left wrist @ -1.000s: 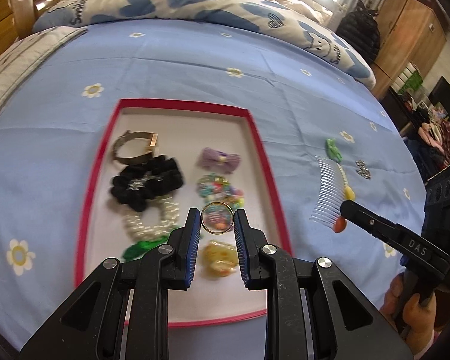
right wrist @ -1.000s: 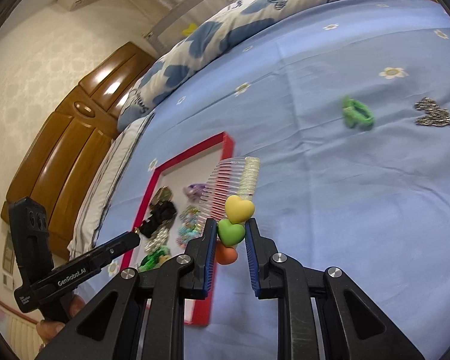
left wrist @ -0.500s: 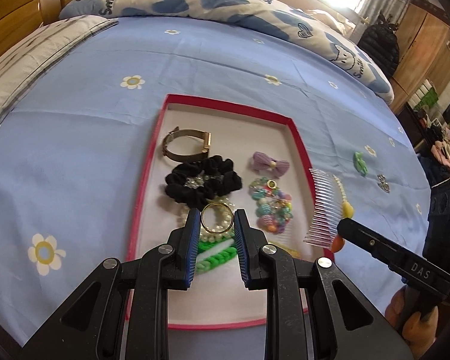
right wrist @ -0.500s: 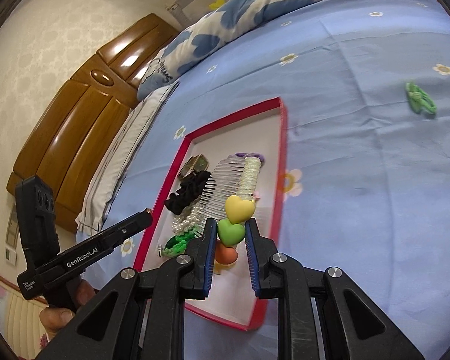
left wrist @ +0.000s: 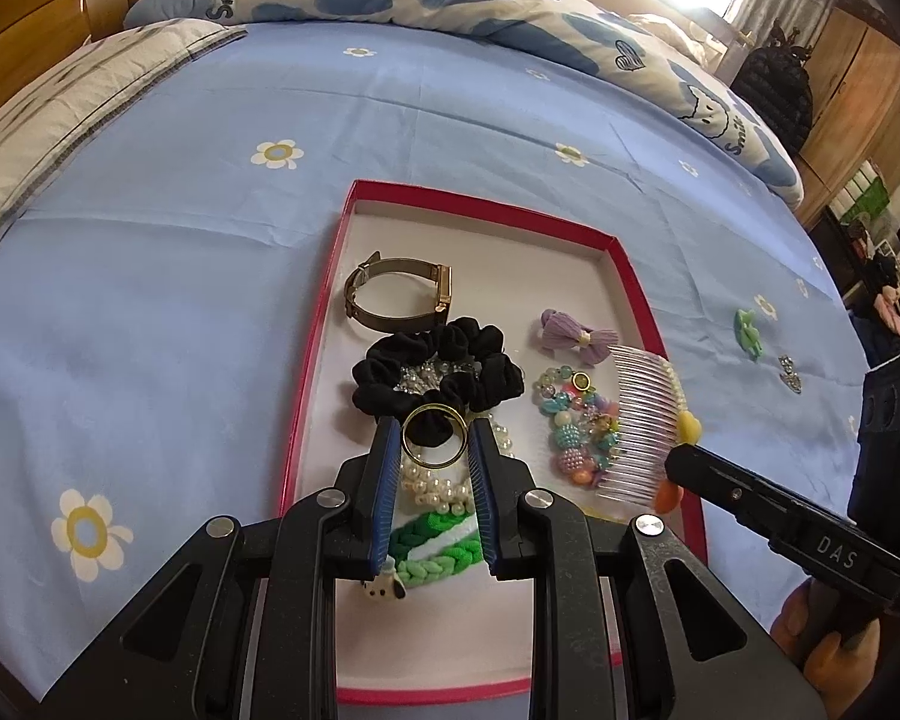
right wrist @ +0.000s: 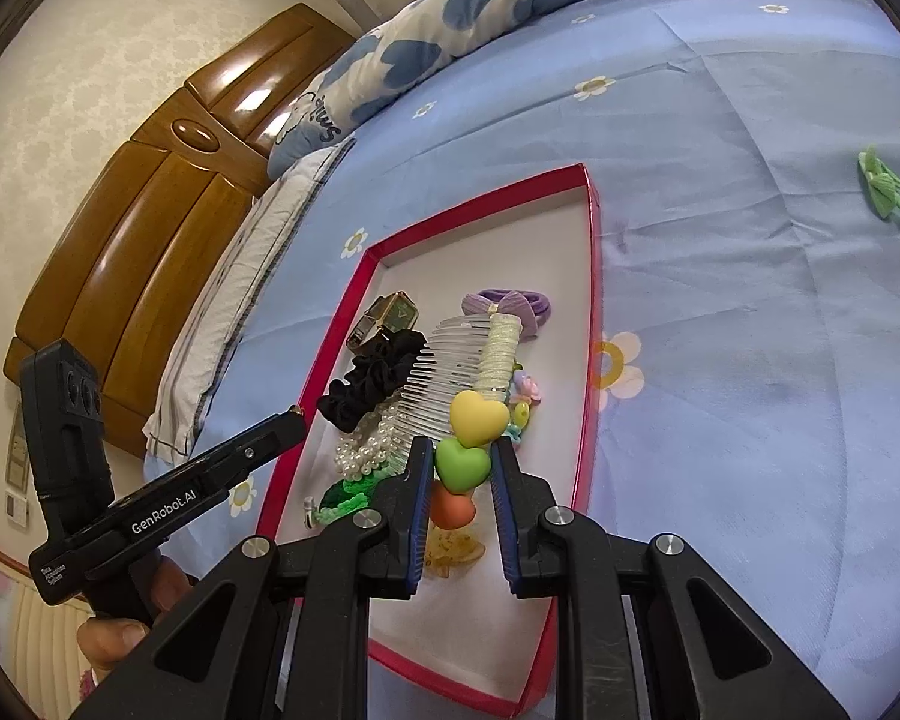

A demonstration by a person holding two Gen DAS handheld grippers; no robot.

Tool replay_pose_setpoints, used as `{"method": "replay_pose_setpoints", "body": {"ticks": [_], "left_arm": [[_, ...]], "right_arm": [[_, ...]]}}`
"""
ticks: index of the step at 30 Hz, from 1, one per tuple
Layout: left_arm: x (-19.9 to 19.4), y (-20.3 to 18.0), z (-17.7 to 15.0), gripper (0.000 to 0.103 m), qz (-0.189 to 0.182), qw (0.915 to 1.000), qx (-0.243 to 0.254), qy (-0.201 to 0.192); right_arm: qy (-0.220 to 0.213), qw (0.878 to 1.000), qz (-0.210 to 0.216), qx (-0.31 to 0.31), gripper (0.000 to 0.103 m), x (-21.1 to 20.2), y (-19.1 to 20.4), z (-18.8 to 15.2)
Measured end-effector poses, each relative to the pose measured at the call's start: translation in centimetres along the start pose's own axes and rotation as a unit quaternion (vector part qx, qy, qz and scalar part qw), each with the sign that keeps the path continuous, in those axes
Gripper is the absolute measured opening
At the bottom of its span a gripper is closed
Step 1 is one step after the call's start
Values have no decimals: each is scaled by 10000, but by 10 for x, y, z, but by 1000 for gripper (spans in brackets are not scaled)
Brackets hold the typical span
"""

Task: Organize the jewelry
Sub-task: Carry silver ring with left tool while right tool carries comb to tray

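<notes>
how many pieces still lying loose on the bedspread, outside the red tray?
2, both on the blue bedspread right of the red tray: a green hair bow and, just past it, a small silver sparkly piece. More may lie beyond both views.

Both grippers all matte black w/ angular cut-out arms, silver round screws at the pivots, blue ribbed pads lining the inner faces of the left gripper point(left wrist: 435, 435) and right gripper point(right wrist: 462, 465). Side-on, left unit reads "GenRobot.AI" in white, plus a boxy black block w/ two round lenses; right unit reads "DAS". Bare fingers point(right wrist: 111, 639) under the handle, no sleeve visible.
</notes>
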State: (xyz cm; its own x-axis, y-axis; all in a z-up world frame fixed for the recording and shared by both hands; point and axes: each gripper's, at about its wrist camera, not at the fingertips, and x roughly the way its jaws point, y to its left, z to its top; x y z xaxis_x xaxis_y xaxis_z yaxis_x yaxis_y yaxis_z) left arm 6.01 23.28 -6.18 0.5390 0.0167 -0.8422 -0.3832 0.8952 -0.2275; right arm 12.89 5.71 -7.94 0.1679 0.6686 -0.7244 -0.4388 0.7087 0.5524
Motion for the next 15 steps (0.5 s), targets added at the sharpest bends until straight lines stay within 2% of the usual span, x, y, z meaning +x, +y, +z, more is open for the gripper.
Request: {"method": "replay_pose_setpoints", "body": {"ticks": [15], "left_arm": [[20,2,2,21,26,9998,5,202]], "right_arm": [[199,9997,-120,5,19,18,-3,5]]}}
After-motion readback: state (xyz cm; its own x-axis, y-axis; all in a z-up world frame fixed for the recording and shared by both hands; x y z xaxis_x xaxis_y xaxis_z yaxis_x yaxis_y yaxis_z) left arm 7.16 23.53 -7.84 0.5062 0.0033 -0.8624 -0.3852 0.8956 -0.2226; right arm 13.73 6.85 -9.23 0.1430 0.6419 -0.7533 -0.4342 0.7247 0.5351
